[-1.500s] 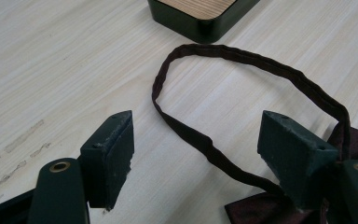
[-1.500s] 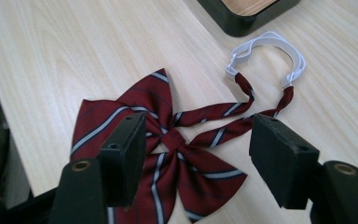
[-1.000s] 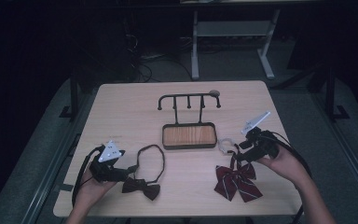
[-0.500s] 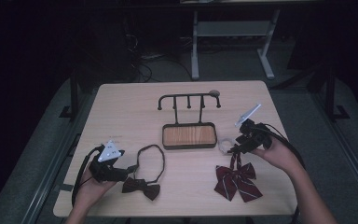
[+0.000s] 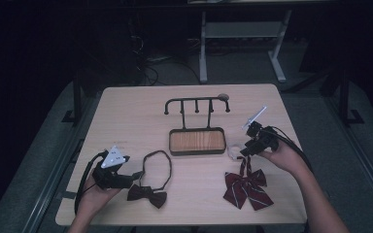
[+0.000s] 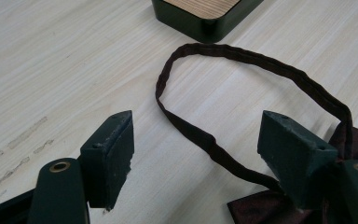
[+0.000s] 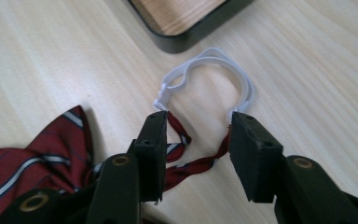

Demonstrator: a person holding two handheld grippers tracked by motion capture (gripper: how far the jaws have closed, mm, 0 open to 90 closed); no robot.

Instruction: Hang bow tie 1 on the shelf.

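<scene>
A dark brown bow tie (image 5: 148,193) with a loop strap (image 6: 242,58) lies at the front left of the table. My left gripper (image 5: 135,175) rests beside it, open, jaws wide apart astride the strap (image 6: 196,154). At the front right lies a red striped bow tie (image 5: 246,189) whose red straps end in a white elastic loop (image 7: 205,60). My right gripper (image 5: 243,149) is low over that loop. Its jaws (image 7: 200,149) have just been closing, with the red strap ends between them and a gap still showing.
A black hook rack (image 5: 196,102) on a wood-topped base (image 5: 196,141) stands mid-table, just beyond both ties. Its base corner (image 7: 182,28) is close to the white loop. Bare tabletop (image 5: 126,116) stretches behind it; a metal frame stands on the dark floor beyond.
My right gripper has shifted left and a little farther away, toward the white loop, and its jaws stand narrower. The left gripper and both bow ties have stayed put.
</scene>
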